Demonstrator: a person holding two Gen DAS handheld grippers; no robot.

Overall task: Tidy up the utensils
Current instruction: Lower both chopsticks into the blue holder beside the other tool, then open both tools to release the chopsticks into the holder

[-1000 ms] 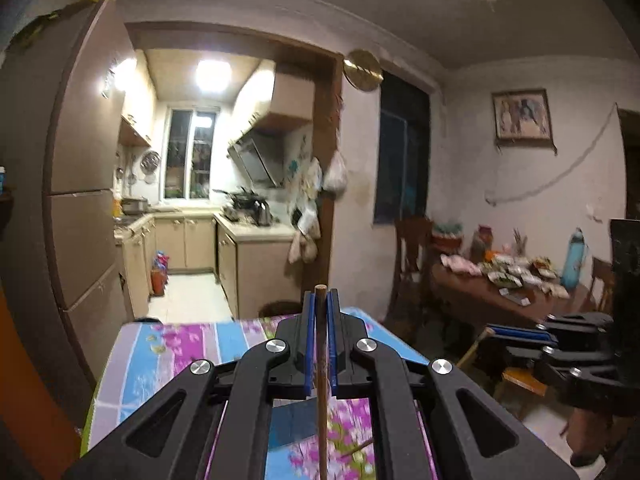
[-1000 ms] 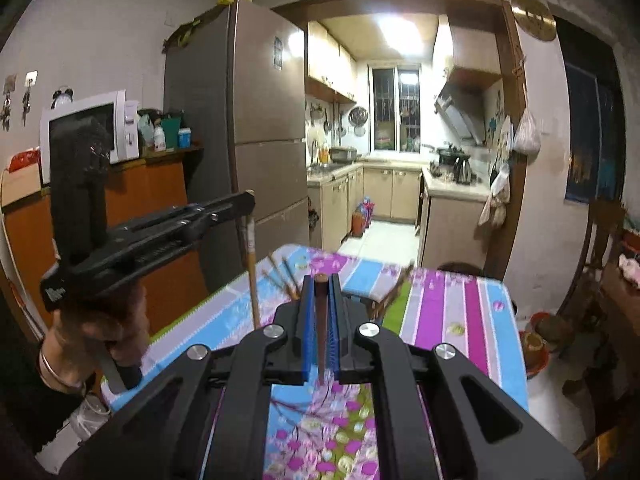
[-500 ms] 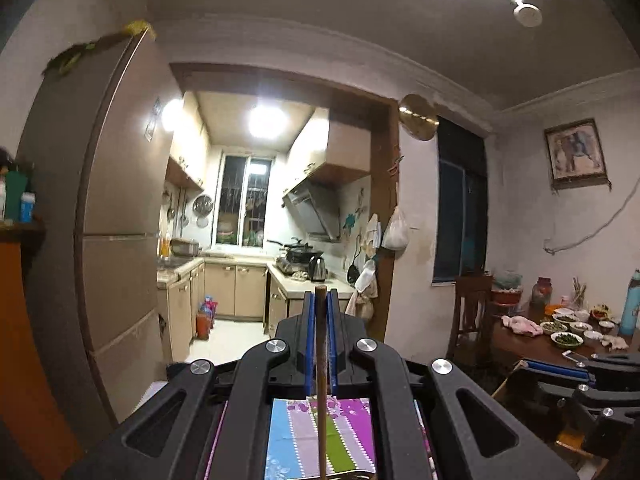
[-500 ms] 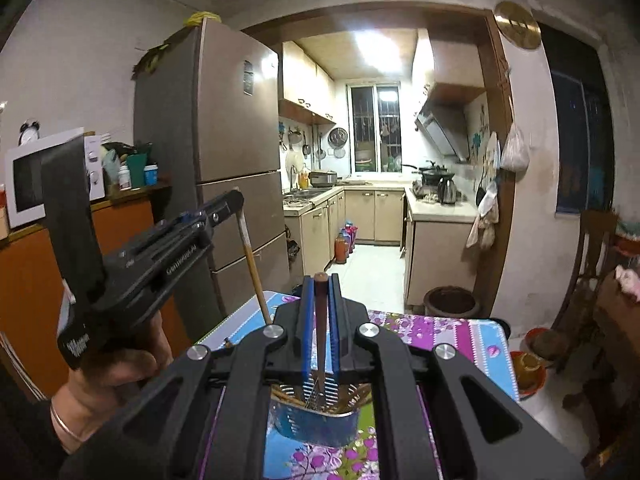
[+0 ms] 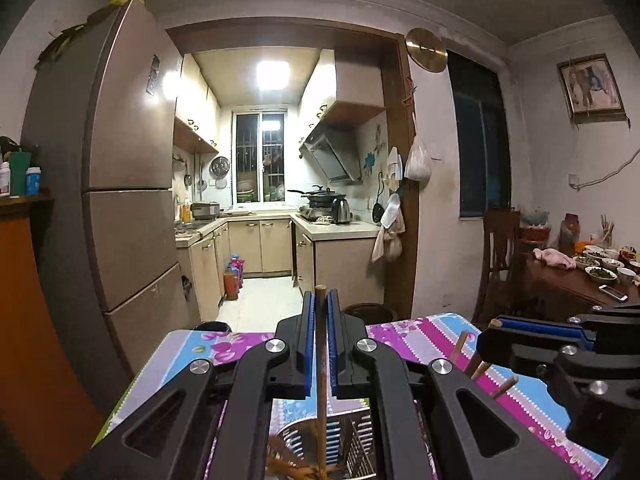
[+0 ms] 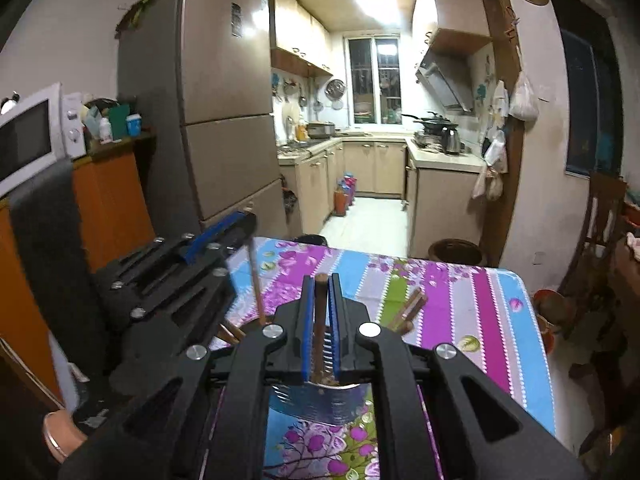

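Note:
My left gripper (image 5: 320, 300) is shut on a brown wooden chopstick (image 5: 321, 360). The stick hangs down into a slotted metal utensil holder (image 5: 344, 444) on the flowered tablecloth (image 5: 416, 336). My right gripper (image 6: 320, 285) is shut on a second chopstick (image 6: 319, 320), whose lower end reaches into the same holder (image 6: 316, 398). Several more chopsticks (image 6: 408, 312) lean out of the holder. In the right wrist view the left gripper (image 6: 244, 220) sits at the left with its stick (image 6: 256, 288). In the left wrist view the right gripper (image 5: 496, 334) sits at the right.
A tall fridge (image 6: 224, 100) and an orange cabinet (image 6: 108, 200) with a microwave (image 6: 28, 136) stand left of the table. A dining table with bowls (image 5: 592, 276) and a chair (image 5: 496, 256) are to the right. The kitchen doorway lies straight ahead. A hand (image 6: 60, 436) holds the left gripper.
Both grippers have come down and closer together over the holder, each still gripping its chopstick. The sticks' lower ends now reach into the holder.

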